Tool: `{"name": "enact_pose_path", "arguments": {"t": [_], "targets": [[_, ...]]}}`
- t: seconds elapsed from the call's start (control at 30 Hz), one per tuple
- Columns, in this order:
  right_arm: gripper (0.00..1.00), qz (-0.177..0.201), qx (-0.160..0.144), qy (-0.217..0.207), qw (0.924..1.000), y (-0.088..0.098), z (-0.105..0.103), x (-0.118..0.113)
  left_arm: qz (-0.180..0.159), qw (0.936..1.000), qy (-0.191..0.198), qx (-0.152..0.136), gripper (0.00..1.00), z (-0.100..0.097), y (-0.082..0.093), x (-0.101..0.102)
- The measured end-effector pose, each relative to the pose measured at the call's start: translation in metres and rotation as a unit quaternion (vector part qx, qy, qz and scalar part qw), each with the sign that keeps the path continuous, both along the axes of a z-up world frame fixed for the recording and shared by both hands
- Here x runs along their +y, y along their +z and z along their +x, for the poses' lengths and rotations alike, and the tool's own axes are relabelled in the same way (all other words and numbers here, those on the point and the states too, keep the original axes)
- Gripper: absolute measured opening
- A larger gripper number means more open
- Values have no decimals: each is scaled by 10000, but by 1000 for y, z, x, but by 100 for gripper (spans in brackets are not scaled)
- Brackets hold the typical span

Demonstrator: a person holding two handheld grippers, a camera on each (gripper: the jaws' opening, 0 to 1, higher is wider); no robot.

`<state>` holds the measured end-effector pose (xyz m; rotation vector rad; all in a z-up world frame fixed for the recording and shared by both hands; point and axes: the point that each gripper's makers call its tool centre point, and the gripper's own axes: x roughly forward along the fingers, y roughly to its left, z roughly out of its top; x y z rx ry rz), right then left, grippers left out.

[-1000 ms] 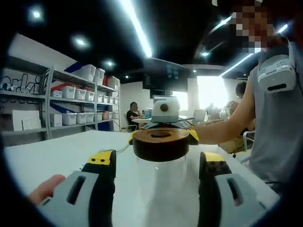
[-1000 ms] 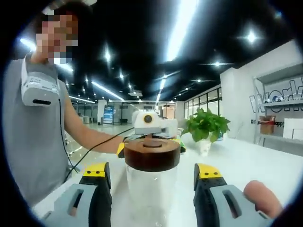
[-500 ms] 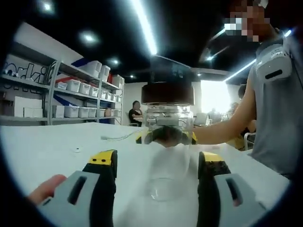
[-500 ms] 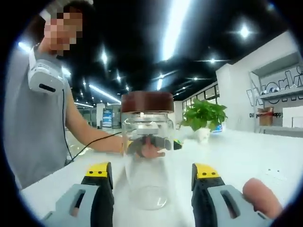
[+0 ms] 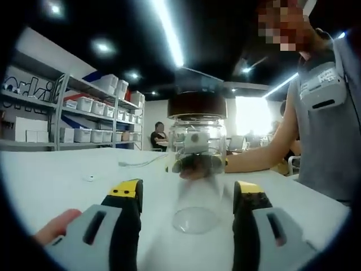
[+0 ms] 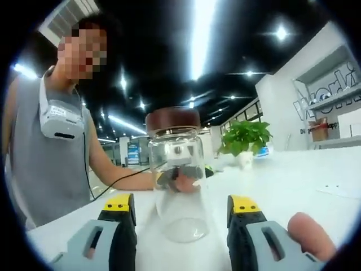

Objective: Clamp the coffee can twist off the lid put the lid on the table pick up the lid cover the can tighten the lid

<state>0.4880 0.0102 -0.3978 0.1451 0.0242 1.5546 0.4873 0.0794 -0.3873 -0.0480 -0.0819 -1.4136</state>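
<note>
A clear glass coffee can [image 5: 197,169] with a dark brown lid [image 5: 197,105] stands upright on the white table [image 5: 51,180]. My left gripper [image 5: 187,193] is open, its yellow-tipped jaws low at either side of the can's base and apart from the glass. From the opposite side, my right gripper [image 6: 181,204] is also open, and the can [image 6: 179,186] with its lid [image 6: 173,119] stands just beyond its jaws. Each gripper shows blurred through the glass in the other's view.
Shelves with white bins [image 5: 84,107] line the wall on the left. A cable [image 5: 135,164] and a small white bit [image 5: 90,178] lie on the table. A potted plant [image 6: 243,148] stands further back. The person in a grey top [image 6: 56,164] is close beside the table.
Both cameras have dropped from lid height to near the tabletop, so the can is now seen from the side. Both grippers stay open and the can has not moved.
</note>
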Motion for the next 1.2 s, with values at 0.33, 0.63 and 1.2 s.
{"name": "enact_pose_path", "arguments": {"t": [0.33,0.63,1.2], "targets": [[58,-83,28,168,9998,-6,-3,1,-156,9995,249,94,57,13,4,-8],[57,-34,50,220,9997,-5,-3,-1,111,9998,123,54,62,11,-8,-45],[54,-3,62,190,9998,-3,-5,1,57,9998,206,26,51,7,-10,-63]]}}
